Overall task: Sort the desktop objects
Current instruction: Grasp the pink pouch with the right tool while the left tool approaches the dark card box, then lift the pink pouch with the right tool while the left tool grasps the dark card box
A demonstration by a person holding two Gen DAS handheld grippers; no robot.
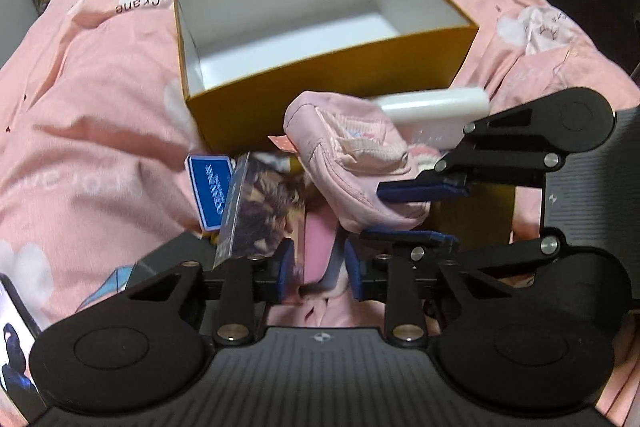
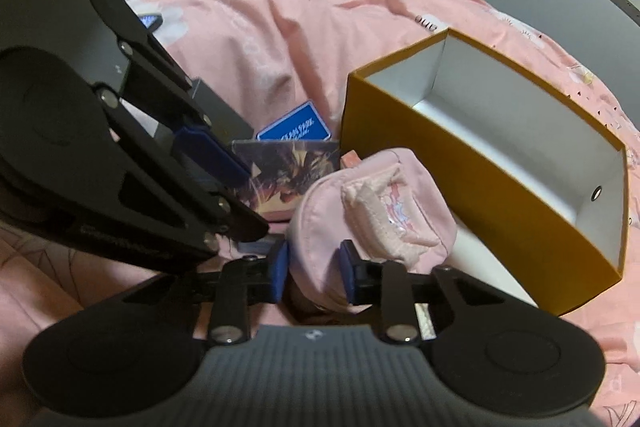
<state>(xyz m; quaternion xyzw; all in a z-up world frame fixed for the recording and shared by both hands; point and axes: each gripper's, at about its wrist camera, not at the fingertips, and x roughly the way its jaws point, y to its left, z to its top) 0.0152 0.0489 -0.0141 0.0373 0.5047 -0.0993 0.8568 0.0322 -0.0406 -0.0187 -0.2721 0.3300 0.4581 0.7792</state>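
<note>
On the pink bedspread (image 1: 100, 99), an open orange box (image 1: 320, 95) with a white inside stands at twelve o'clock in the left wrist view and at two o'clock in the right. Just in front of its near wall lies a pink pouch (image 2: 360, 211), and the right tongs (image 2: 314, 273) pinch its near end, both blue pads pressed into the fabric. At nine o'clock from the pouch sit a blue card (image 1: 210, 195) and a picture card (image 1: 260, 211) standing on edge. The left tongs (image 1: 318, 273) are drawn close together around the lower edge of a pink flat thing beside the picture card; whether the pads press it I cannot tell for sure. A white block (image 1: 436, 107) lies just past the pouch at one o'clock, touching the box's wall. A phone (image 1: 16, 347) shows at eight o'clock.
</note>
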